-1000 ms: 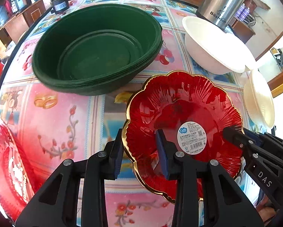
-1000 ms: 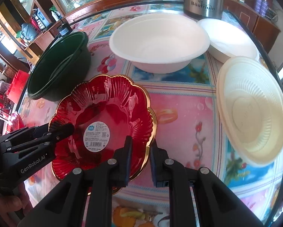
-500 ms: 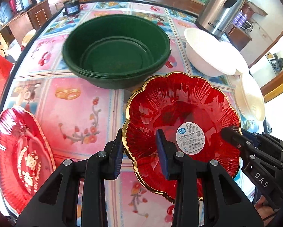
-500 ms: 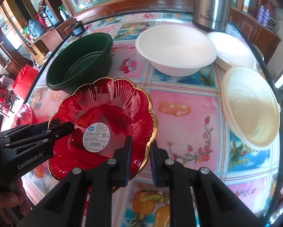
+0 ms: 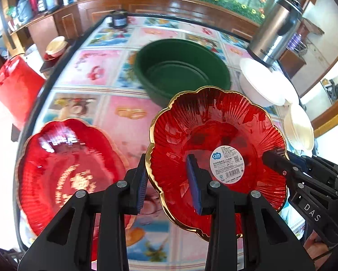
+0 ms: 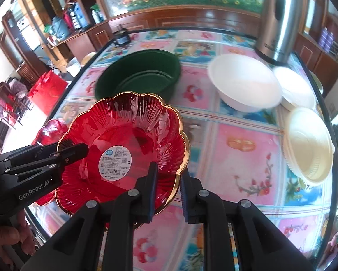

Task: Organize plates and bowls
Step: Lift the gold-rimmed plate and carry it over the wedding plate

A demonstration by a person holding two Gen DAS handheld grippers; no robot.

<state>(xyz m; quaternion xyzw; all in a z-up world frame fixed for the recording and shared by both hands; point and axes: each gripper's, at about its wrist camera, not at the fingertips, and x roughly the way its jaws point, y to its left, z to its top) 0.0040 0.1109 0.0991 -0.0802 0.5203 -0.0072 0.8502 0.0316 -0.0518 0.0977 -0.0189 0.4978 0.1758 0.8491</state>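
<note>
A red scalloped plate with a gold rim and a round white label (image 5: 216, 155) (image 6: 123, 149) is held in the air above the table by both grippers. My left gripper (image 5: 169, 185) is shut on its left rim. My right gripper (image 6: 167, 187) is shut on its right rim. Each gripper shows in the other's view, the right one (image 5: 279, 160) and the left one (image 6: 65, 151). A second red plate with gold lettering (image 5: 65, 171) lies on the table at the left edge, below and left of the held plate.
A stack of dark green bowls (image 5: 182, 72) (image 6: 139, 74) sits mid-table. A white bowl (image 6: 245, 83), a smaller white bowl (image 6: 295, 90) and a cream lid-like dish (image 6: 309, 146) lie to the right. A steel kettle (image 6: 279, 20) stands at the back right. A dark jar (image 5: 119, 19) stands far back.
Both grippers have lifted the red plate higher and carried it left. The table looks further away, and the second red plate has come fully into the left wrist view.
</note>
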